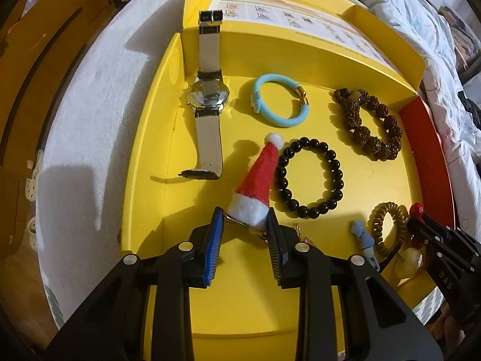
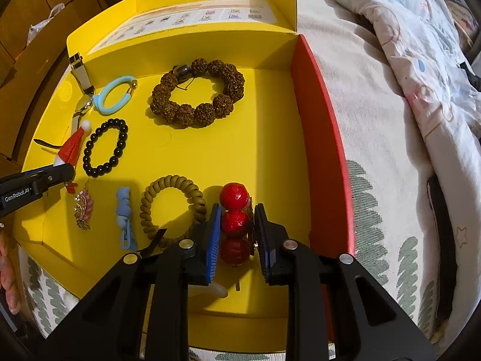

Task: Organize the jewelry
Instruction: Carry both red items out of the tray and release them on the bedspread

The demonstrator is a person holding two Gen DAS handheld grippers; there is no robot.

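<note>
Santa-hat clip (image 1: 255, 186) in left jaws — tip pointing away, upright

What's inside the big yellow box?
The yellow box holds a watch, a blue bangle, a brown bead bracelet, a black bead bracelet, a coiled hair tie, clips and a Santa hat clip. The grippers cover some of the floor.

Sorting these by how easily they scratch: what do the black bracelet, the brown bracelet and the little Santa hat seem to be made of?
Black bracelet: smooth glossy beads with bright highlights, perhaps polished stone or glass. Brown bracelet: rough, knobbly matte beads, probably dried seeds. Santa hat: fuzzy red felt with a fluffy white trim, soft fabric.
</note>
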